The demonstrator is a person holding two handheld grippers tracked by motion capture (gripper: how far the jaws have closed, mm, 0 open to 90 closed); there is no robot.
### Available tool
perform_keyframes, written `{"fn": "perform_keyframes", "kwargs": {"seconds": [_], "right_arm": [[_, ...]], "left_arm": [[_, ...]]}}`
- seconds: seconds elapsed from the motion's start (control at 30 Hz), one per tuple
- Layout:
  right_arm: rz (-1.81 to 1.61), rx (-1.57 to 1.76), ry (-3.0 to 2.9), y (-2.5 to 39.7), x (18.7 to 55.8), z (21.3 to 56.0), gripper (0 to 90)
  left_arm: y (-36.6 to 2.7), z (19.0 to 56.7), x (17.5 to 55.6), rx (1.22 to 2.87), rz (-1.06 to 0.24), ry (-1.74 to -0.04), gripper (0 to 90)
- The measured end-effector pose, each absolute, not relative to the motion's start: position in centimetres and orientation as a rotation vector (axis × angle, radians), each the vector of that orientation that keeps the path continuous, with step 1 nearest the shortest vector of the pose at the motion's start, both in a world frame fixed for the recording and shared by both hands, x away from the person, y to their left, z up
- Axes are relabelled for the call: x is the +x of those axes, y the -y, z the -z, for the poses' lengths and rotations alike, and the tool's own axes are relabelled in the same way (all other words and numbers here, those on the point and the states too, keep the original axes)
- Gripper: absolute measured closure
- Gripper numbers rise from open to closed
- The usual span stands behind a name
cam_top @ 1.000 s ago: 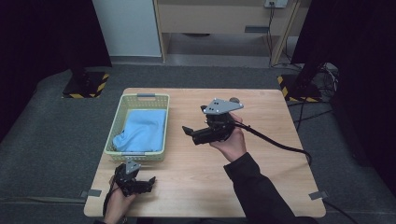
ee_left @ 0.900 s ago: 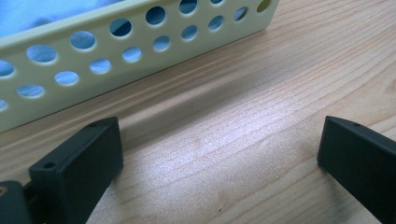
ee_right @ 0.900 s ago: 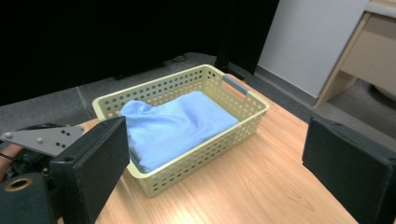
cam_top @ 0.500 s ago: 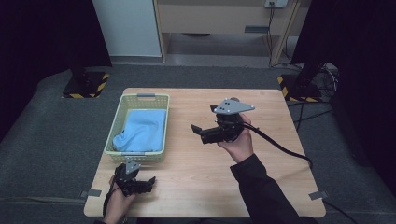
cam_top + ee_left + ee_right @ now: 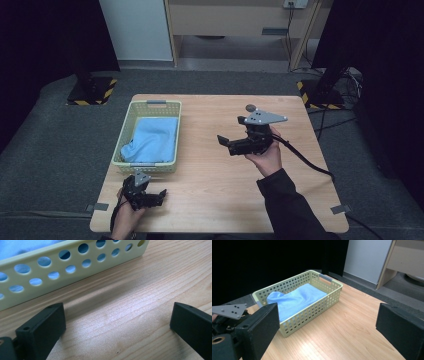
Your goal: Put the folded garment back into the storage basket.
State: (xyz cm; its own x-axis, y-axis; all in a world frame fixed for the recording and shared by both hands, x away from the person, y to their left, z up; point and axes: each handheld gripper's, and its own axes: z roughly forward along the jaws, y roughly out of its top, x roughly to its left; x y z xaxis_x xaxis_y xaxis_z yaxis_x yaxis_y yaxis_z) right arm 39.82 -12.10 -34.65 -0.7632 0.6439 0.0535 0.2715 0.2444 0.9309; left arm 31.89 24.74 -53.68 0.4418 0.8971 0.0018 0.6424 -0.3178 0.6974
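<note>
Our wooden surface [image 5: 210, 195] carries a pale yellow perforated basket [image 5: 126, 135] toward its left side, and a light blue cloth [image 5: 151, 140] lies bunched inside it. We hold the right hand-held gripper [image 5: 223, 142] above the middle of the surface, well apart from the basket, its jaws spread wide and empty. Our left hand-held gripper [image 5: 161, 196] sits low at the near edge, just beside the basket's near wall, jaws also apart with bare wood between them.
</note>
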Motion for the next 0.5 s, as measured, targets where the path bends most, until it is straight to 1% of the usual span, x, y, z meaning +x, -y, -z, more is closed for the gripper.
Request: {"fn": "perform_keyframes", "kwargs": {"seconds": [0.27,0.5], "right_arm": [[-1.566,0.858,-2.197,13.5,39.0,35.4,4.0],[-1.556,0.879,-2.247,14.2,38.2,37.5,1.4]], "left_arm": [[-24.7,53.7,31.9,2.069,-0.525,-1.286,0.0],[-24.7,53.7,31.9,2.069,-0.525,-1.286,0.0]]}}
